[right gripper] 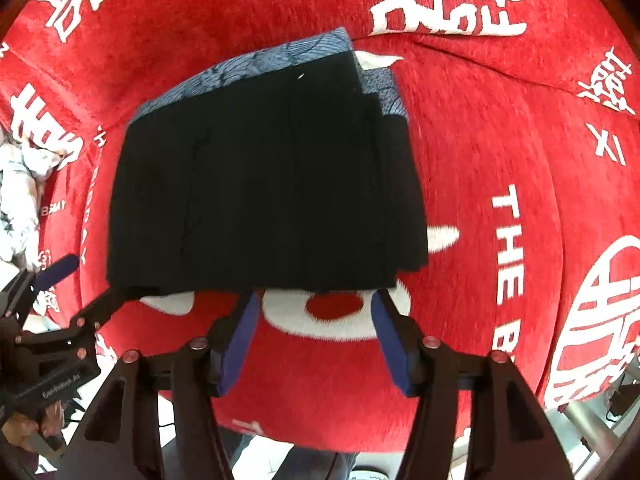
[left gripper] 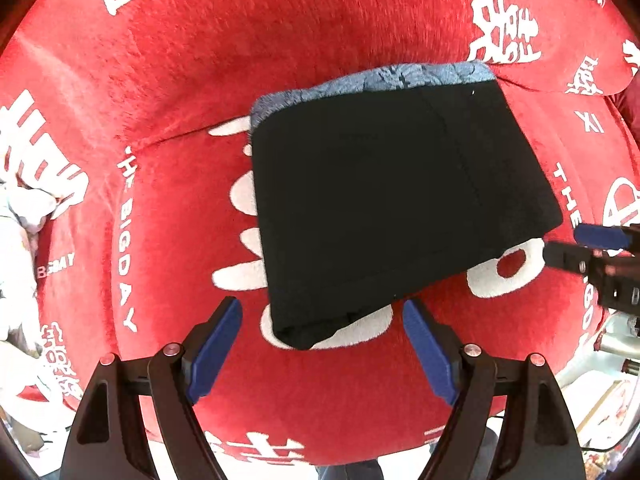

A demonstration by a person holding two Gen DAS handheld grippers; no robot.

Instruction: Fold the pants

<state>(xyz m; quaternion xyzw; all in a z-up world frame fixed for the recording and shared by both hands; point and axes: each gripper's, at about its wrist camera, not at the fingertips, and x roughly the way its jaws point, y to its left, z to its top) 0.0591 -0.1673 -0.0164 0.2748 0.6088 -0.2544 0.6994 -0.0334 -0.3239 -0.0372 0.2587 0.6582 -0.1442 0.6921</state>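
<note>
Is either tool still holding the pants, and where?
Neither. The left tool and right tool are both open with nothing between the pads, just short of the folded black pants.

Support surface: worktop covered with a red plush cloth (left gripper: 320, 392) printed in white with large Chinese characters and "THE BIGDAY" lettering. Cloth shows a crease running toward the far right in both wrist views. Lying directly on it, near centre: folded black pants (left gripper: 396, 204), a compact flat stack with blue-grey patterned lining exposed along the far edge and at the right side. At the left edge of the cloth: a crumpled white, patterned fabric (left gripper: 16, 240), well apart from the pants.
</note>
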